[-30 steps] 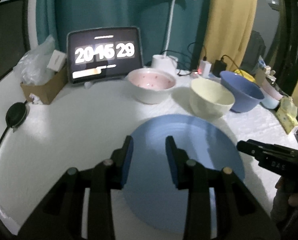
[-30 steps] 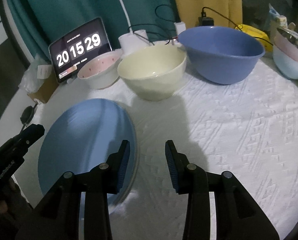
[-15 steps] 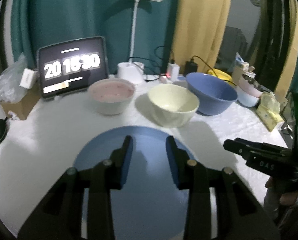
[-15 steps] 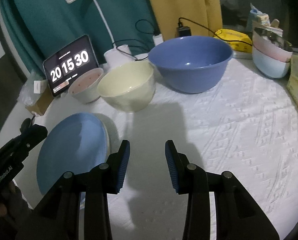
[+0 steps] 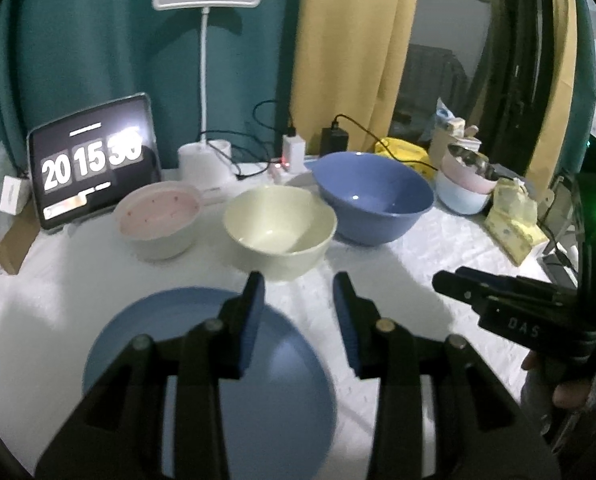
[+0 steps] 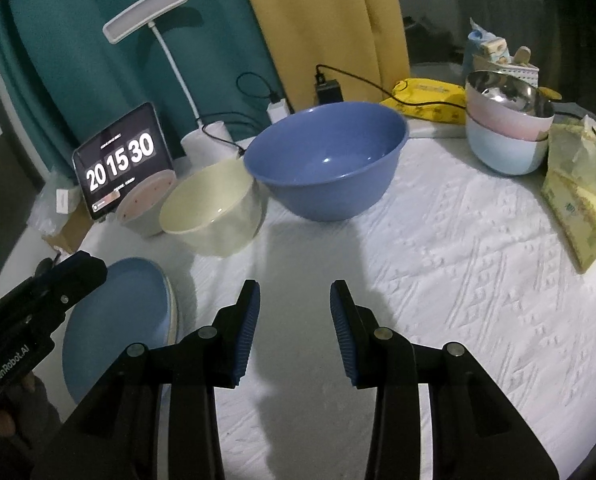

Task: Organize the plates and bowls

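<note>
Left wrist view shows both tongs have pulled back and up from the blue plate in the past second, left gripper and right gripper gaping empty, so plates look stacked, leaving behind it three loose bowls: pink bowl, cream bowl, blue bowl.

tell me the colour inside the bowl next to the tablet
Pink with small dark red specks, white outside; clearest in the left wrist view.

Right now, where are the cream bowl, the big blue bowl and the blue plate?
cream bowl (image 5: pixel 279 222): left wrist view, inner wall.
big blue bowl (image 6: pixel 326 156): right wrist view, inside.
blue plate (image 5: pixel 170 328): left wrist view, flat face.
</note>
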`<state>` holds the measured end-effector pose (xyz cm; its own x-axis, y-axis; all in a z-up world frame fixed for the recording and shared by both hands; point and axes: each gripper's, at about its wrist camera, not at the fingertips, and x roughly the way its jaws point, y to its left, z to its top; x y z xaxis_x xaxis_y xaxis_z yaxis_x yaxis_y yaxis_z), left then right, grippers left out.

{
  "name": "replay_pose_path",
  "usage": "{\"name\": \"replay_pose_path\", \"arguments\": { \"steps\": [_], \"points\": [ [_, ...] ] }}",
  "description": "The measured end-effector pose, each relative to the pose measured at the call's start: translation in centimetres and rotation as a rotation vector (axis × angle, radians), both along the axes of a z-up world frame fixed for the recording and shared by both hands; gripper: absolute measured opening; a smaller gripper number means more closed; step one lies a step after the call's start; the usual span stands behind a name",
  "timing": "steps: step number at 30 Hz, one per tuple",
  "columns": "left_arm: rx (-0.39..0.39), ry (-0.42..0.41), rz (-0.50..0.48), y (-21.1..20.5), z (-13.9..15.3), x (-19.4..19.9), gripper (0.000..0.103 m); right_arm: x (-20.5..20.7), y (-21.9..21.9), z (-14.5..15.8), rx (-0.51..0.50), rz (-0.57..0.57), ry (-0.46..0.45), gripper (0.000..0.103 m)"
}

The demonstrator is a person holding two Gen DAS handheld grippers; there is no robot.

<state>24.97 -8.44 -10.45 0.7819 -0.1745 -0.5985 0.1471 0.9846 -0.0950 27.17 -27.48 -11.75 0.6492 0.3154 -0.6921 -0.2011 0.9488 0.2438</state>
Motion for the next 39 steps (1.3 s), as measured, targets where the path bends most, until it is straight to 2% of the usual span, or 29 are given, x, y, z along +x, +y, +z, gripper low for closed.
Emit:
{"name": "replay_pose_path", "arguments": {
  "steps": [16, 24, 29, 39],
  "points": [
    [0.014, -0.02, -0.072, -3.3, 0.9, 3.2, 0.041, 2.1, -2.4, 0.9, -0.022, -0.024, -0.033, 0.038],
    [0.017, -0.034, -0.107, -4.7, 1.3, 5.8, 0.043, 4.4, -3.3, 1.3, -0.04, -0.038, -0.045, 0.038],
    [-0.008, -0.032, -0.111, -5.2, 1.3, 7.7, 0.045, 6.4, -3.9, 1.6, -0.048, -0.057, -0.058, 0.039],
    [-0.009, -0.007, -0.103, -5.8, 0.0, 10.4, 0.047, 10.6, -4.0, -0.2, -0.038, -0.096, -0.034, 0.048]
  ]
}}
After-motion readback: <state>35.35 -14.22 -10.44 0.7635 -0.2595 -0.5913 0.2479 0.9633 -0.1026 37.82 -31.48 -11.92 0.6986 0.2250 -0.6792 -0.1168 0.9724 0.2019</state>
